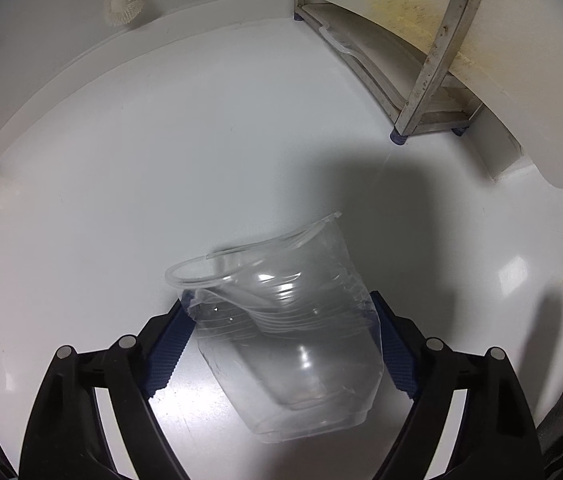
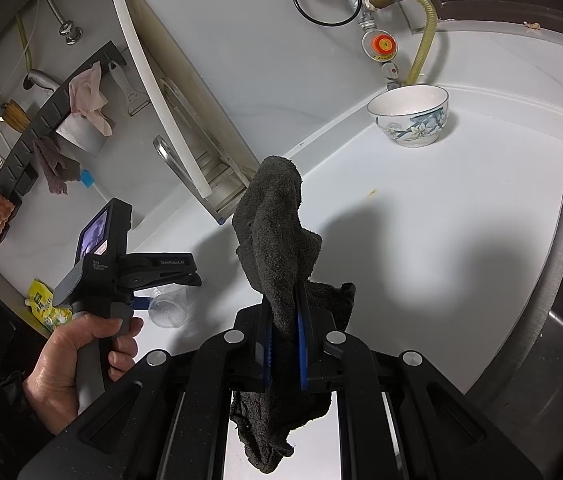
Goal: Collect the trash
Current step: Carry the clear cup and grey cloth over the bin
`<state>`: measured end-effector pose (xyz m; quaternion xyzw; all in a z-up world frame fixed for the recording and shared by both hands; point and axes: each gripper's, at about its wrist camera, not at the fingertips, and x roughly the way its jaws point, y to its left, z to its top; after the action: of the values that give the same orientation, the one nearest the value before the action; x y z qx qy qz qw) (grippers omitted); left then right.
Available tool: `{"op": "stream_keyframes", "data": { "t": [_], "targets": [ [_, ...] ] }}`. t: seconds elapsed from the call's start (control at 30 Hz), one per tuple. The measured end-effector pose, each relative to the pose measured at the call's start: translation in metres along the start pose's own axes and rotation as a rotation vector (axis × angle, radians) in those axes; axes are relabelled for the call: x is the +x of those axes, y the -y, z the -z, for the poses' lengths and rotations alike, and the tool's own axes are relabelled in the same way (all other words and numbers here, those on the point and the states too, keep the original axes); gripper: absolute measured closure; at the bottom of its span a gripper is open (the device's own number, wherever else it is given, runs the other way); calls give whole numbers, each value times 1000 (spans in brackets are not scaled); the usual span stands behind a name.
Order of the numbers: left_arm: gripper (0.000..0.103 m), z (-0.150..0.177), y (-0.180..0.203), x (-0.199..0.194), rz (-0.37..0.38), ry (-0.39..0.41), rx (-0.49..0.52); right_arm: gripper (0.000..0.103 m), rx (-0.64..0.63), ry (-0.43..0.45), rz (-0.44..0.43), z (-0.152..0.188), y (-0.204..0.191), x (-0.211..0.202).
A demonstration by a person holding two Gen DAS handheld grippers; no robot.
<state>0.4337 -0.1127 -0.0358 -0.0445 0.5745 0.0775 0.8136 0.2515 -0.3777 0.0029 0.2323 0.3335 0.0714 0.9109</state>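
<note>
A crumpled clear plastic cup (image 1: 281, 320) lies on its side on the white counter (image 1: 161, 160), between the blue pads of my left gripper (image 1: 283, 340). The pads press its dented sides, so the gripper is shut on it. The cup also shows small in the right wrist view (image 2: 169, 308), under the left gripper (image 2: 161, 276) held by a hand. My right gripper (image 2: 285, 332) is shut on a dark grey cloth (image 2: 277, 240) that stands up above the fingers and hangs below them.
A metal rack (image 1: 421, 92) holding a white cutting board (image 1: 521, 80) stands at the back right. A flowered bowl (image 2: 411, 116) sits by the wall. A steel sink (image 2: 561, 320) is at the right. A yellow-green packet (image 2: 43, 300) lies at the left edge.
</note>
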Motion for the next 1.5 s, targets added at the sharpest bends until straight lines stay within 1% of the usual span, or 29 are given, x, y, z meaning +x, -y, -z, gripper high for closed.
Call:
{"op": "stream_keyframes", "data": {
  "t": [0.13, 0.3, 0.33, 0.5, 0.57, 0.63, 0.7, 0.77, 0.83, 0.9, 0.93, 1.13, 1.2, 1.3, 1.5],
  "targets": [
    [21, 11, -5, -5, 5, 21, 18, 94, -12, -6, 5, 2, -4, 2],
    [21, 25, -20, -21, 20, 57, 48, 94, -36, -24, 12, 6, -12, 9],
    [22, 37, -13, -19, 19, 65, 56, 94, -45, -28, 14, 7, -15, 11],
    [22, 57, -49, -39, 23, 118, 83, 94, -79, -36, 12, 10, -30, 13],
    [22, 61, -78, -47, 22, 140, 88, 94, -102, -33, 7, 14, -38, 12],
    [22, 71, -89, -58, 11, 178, 100, 94, -101, -40, 11, 20, -42, 13],
    [22, 83, -99, -67, 1, 204, 120, 94, -97, -65, 16, 30, -48, 15],
    [22, 89, -104, -73, 25, 210, 129, 94, -112, -73, 26, 39, -57, 12],
    [22, 105, -113, -82, 48, 226, 143, 94, -125, -71, 26, 49, -68, 3],
    [22, 122, -120, -93, 54, 263, 159, 94, -123, -71, 17, 58, -75, -7],
    [22, 124, -117, -92, 57, 279, 163, 94, -123, -68, 15, 62, -78, -13],
    [22, 181, -136, -126, 70, 385, 200, 94, -132, -42, 18, 103, -100, -63],
    [22, 198, -140, -135, 89, 404, 214, 94, -132, -34, 16, 117, -107, -80],
    [22, 232, -145, -155, 109, 454, 252, 94, -141, -21, 14, 139, -120, -107],
    [22, 286, -152, -182, 147, 516, 313, 94, -157, -1, 7, 179, -143, -145]
  ]
}}
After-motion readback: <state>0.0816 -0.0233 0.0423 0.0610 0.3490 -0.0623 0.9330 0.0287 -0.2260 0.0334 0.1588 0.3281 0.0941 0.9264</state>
